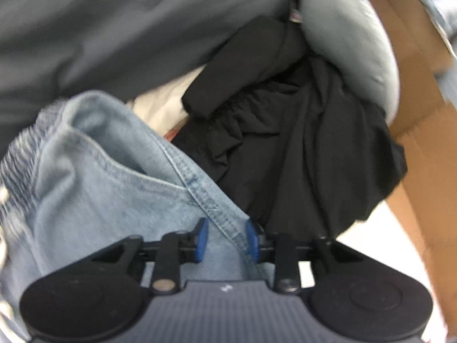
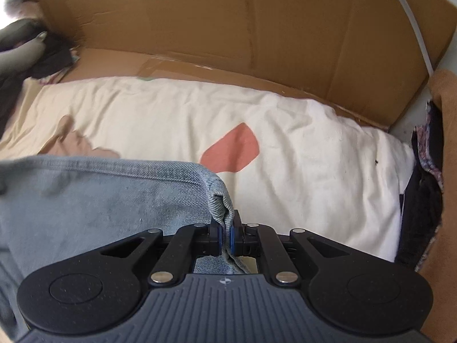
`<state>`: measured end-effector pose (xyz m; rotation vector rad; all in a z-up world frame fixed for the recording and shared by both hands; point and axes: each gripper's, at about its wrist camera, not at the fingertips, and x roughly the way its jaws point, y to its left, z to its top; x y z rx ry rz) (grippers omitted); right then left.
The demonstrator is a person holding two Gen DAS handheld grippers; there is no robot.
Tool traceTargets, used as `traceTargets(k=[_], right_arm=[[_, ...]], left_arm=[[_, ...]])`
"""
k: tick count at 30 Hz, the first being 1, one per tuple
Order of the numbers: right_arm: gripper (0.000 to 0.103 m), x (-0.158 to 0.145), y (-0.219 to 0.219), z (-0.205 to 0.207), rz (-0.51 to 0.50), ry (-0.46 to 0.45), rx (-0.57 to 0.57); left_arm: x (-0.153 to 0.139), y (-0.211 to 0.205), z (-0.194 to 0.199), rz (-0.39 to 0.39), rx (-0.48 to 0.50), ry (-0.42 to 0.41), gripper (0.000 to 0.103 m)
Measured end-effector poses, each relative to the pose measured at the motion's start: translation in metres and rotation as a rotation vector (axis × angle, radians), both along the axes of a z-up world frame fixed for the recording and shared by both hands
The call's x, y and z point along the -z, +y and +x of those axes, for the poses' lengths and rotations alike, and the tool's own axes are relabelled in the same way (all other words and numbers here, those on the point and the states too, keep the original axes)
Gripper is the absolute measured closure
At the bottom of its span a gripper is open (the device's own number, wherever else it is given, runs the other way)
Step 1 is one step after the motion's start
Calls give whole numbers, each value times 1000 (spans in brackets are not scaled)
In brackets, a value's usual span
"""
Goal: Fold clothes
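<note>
Right gripper (image 2: pixel 225 235) pinched nearly shut on a hem corner of the light-blue jeans (image 2: pixel 94 197), held above a cream sheet (image 2: pixel 300 154). Left gripper (image 1: pixel 227 241) partly closed, blue pads either side of the jeans' stitched seam (image 1: pixel 211 205), pointing at a black garment (image 1: pixel 300 131) and cardboard box (image 1: pixel 414 65).
</note>
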<state>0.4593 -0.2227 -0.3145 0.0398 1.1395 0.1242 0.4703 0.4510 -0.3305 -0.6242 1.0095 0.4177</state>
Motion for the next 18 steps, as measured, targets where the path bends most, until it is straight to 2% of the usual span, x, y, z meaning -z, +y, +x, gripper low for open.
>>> traceTargets(k=[2,6,8,10,12,13,18], right_arm=[[100,7,1,3,1,7,20],[100,20,3,5,6,12,46],[100,25,1,3,26,9,69],[100,27,-3,1,56,6,93],[100,22,-6,-1,75,-1,98],[100,19,-7,-2,84,-6,99],[100,-2,-14,-2,94,-39,99]], left_arm=[[3,0,3,-22,-27,-8,61],[13,-3,11,-9,-47,9,61],[18,-3,13,-6,-67,15,69],[21,6,8,-60,-130,0,86],[20,16,2,-124,-193,-29,89],[17,18,1,-136,-202,-44,101],[-11,23,5,-100,-159,-131,103]])
